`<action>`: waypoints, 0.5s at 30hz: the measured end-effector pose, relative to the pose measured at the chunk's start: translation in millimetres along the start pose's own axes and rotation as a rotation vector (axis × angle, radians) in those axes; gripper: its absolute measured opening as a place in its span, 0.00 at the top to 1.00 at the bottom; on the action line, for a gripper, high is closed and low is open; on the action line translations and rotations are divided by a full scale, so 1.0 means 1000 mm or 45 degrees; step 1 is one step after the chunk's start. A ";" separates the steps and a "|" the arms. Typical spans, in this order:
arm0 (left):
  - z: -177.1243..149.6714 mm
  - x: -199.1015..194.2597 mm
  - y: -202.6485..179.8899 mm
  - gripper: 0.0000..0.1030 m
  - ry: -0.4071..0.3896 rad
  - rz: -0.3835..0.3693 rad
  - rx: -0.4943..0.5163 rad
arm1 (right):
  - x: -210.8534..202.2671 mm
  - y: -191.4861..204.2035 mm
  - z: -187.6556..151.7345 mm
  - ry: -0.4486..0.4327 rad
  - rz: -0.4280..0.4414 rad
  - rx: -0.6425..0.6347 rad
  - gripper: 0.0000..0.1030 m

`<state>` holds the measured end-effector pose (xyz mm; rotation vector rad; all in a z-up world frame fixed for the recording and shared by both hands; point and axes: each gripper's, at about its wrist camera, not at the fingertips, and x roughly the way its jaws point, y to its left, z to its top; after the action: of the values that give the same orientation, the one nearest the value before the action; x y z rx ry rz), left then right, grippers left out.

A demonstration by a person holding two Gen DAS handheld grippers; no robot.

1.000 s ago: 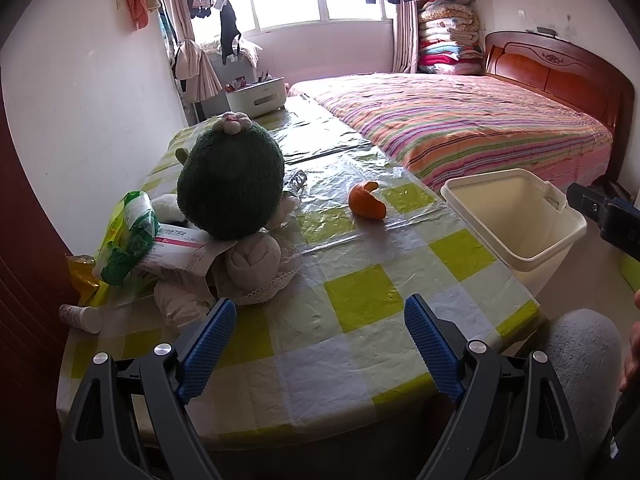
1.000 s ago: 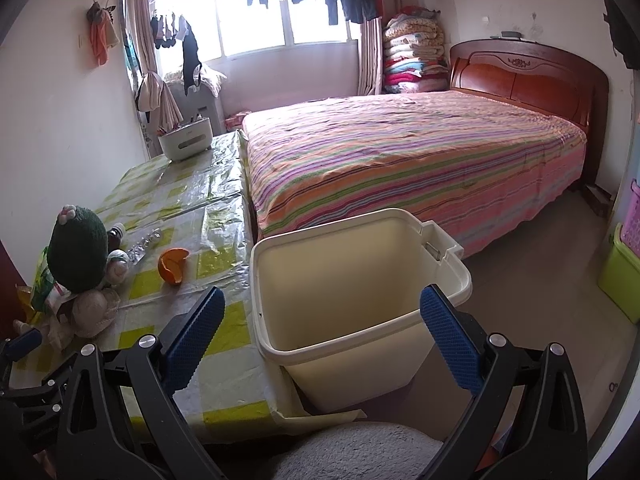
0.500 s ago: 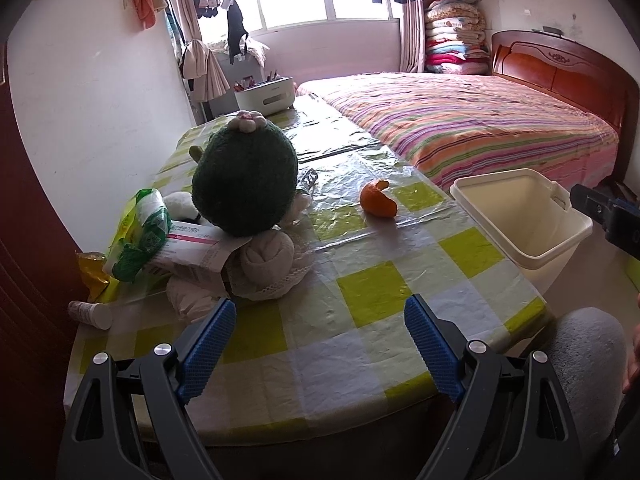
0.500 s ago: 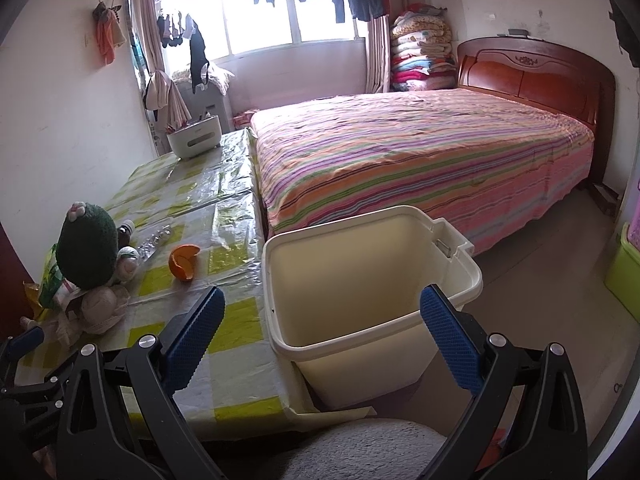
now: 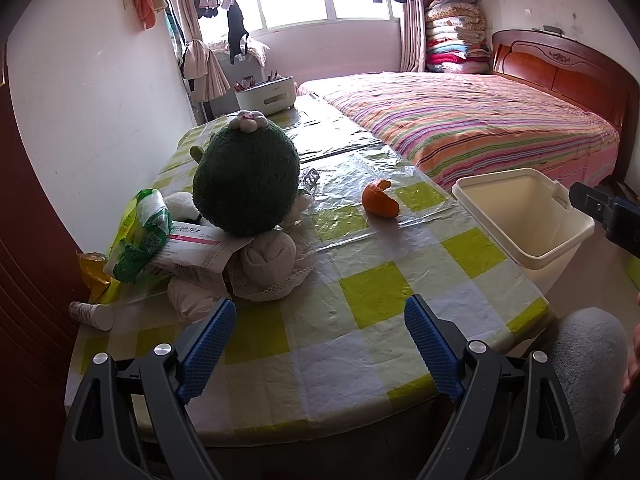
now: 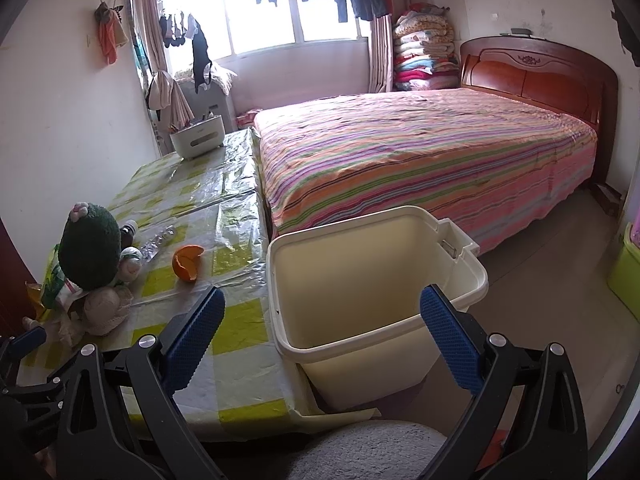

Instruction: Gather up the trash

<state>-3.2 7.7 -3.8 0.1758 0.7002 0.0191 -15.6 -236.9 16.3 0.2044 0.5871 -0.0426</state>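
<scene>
Left wrist view: left gripper (image 5: 316,334) hangs over the near edge of the table (image 5: 376,292), blue pads wide apart, nothing between them. Orange peel (image 5: 380,199) lies on the checked plastic cover, well ahead and slightly right. Green plush toy (image 5: 246,182) sits left of the peel, leaning on a cream stuffed body; a pink-striped box (image 5: 192,250) and a green-white wrapper (image 5: 140,236) are wedged under its left side. Small tube (image 5: 91,315) lies near the left table edge. Crumpled clear plastic bottle (image 5: 310,178) pokes out behind the toy.

Right wrist view: right gripper (image 6: 322,340) is likewise spread open and empty, above the near rim of the cream trash bin (image 6: 376,344), which stands on the floor against the table's right side. Striped bed (image 6: 420,168) lies beyond the bin. A grey-clad knee shows below.
</scene>
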 end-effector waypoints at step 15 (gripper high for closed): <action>0.000 0.007 0.004 0.19 0.012 0.002 -0.005 | 0.005 0.006 0.001 0.002 0.022 -0.008 0.06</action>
<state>1.8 12.5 -7.5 0.1727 0.7091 0.0227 -10.3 -231.2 16.0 0.2034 0.5866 -0.0237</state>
